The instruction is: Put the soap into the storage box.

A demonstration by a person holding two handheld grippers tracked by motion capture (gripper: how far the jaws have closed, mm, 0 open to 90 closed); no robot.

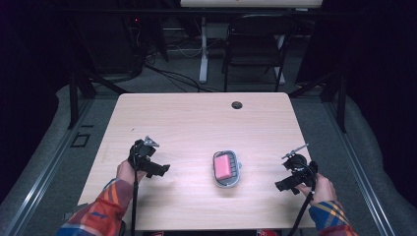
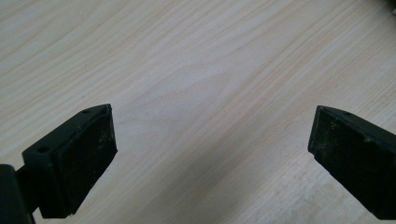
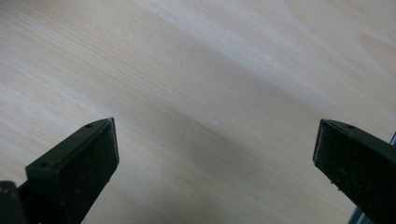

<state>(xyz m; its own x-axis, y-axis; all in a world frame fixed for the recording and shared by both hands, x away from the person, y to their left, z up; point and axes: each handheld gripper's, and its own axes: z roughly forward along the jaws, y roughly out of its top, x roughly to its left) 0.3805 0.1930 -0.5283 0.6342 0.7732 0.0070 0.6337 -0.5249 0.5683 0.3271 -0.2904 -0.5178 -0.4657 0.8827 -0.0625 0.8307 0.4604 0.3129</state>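
Scene: a pale wood counter (image 1: pixel 196 123) with a pink soap (image 1: pixel 223 167) lying in a grey soap dish (image 1: pixel 236 169), just below the counter's middle.
Soap and dish: the soap sits inside the dish and covers most of its floor; the dish's ribbed rim shows on the side toward 3 o'clock.
Left tool (image 1: pixel 158 169): released, jaws spread wide with nothing between them; it hangs at about 9 o'clock from the dish, well apart from it, over bare wood.
Right tool (image 1: pixel 285 185): released too, jaws at full spread and empty; it stands at about 4 o'clock from the dish, near but apart. Its own view looks down on wood grain with a shadow band.
Step in hand: judged from how things lie, both tools are parked on either side with the soap seated in its dish, so either the placing is finished or a fresh grasp is about to start.
Doing it well: for a grasp, I would bring one tool in from the side, level it with the soap's long edges and close across the narrow width, while the other steadies the dish rim so it does not slide.
Around: a cable hole (image 1: pixel 237 104) at 12 o'clock near the far edge; a dark chair (image 1: pixel 255 49) beyond the counter.
In the way: nothing lies between either tool and the dish; the trailing cables hang off the near edge.
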